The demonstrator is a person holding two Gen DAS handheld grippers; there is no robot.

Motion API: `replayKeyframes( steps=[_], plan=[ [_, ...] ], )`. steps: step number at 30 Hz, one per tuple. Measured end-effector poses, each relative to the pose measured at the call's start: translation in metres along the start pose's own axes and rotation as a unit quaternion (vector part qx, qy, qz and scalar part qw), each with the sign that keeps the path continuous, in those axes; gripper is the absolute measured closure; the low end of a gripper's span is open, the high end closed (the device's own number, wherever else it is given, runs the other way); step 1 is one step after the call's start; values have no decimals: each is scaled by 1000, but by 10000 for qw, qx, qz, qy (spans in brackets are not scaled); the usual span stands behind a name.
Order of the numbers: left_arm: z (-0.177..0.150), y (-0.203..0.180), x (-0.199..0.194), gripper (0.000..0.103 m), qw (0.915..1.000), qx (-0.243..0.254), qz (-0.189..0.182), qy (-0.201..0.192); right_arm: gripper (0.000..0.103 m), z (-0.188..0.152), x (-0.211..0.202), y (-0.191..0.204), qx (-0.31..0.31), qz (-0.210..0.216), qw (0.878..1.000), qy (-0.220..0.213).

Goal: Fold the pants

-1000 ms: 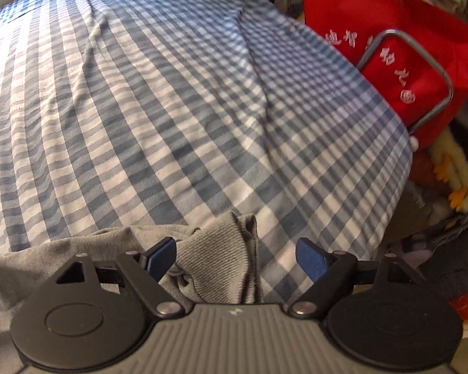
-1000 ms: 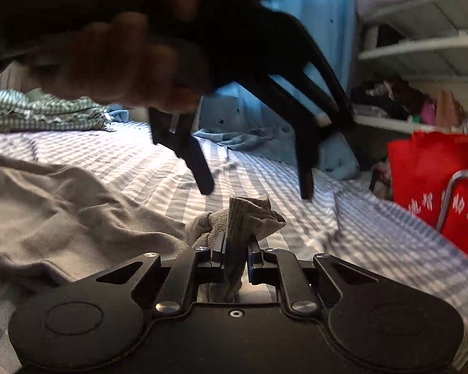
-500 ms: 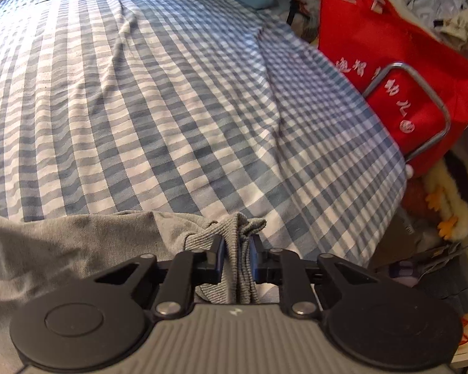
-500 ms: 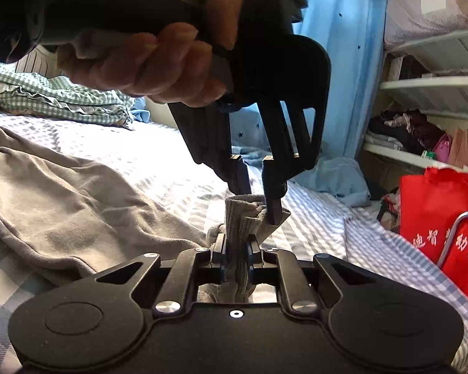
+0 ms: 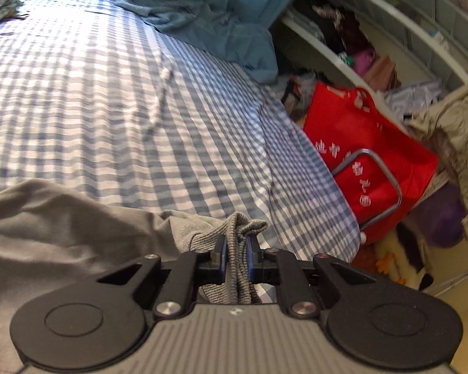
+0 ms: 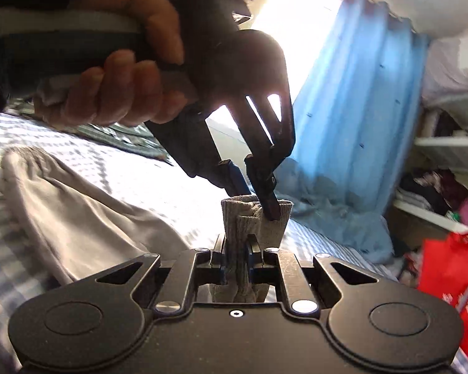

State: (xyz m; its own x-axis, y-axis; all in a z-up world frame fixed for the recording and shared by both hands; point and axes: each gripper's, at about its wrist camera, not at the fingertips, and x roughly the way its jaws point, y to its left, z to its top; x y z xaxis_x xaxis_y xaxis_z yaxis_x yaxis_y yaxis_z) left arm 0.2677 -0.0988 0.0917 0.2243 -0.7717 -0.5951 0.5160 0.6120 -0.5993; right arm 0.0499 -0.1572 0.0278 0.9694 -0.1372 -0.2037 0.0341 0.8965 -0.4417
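White Chinese characters run down the face of a red tote bag (image 5: 368,152) standing at the right, beside the bed; blur leaves them unreadable. The same bag (image 6: 455,283) shows white print at far right, equally illegible.

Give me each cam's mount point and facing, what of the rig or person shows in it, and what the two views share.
Left wrist: sits on the left gripper, looks down along its fingers across the checked bed toward the red bag; only its own shut jaws show, on the ribbed cuff.
Right wrist: sits on the right gripper, looks nearly level toward the blue curtain; shows its own jaws and the left hand.
Shared: grey pants, both grippers clamp their cuff; bed, bag, curtain.
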Motion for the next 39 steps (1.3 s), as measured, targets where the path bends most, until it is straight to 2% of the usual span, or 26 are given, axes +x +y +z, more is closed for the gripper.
replayKeyframes(
  steps=[4, 8, 13, 18, 24, 39],
  plan=[
    [-7, 39, -30, 91, 9992, -307, 38, -251, 90, 20, 2, 24, -173, 406, 9990, -94],
    [-18, 82, -41, 91, 9975, -603, 95, -343, 89, 31, 12, 55, -345, 806, 9961, 33],
    [-37, 138, -26, 91, 9941, -1057, 97, -225, 88, 26, 27, 89, -685, 1180, 9895, 479],
    [-57, 172, -6, 91, 9916, -1268, 172, -171, 88, 14, 40, 110, -968, 1425, 9812, 866],
    [-71, 188, 3, 90, 9896, -1412, 99, -276, 87, 6, 46, 124, -1023, 1527, 9777, 1017],
    [-75, 187, 0, 90, 9892, -1425, 169, -312, 87, 2, 49, 116, -935, 1549, 9782, 1020]
  ],
)
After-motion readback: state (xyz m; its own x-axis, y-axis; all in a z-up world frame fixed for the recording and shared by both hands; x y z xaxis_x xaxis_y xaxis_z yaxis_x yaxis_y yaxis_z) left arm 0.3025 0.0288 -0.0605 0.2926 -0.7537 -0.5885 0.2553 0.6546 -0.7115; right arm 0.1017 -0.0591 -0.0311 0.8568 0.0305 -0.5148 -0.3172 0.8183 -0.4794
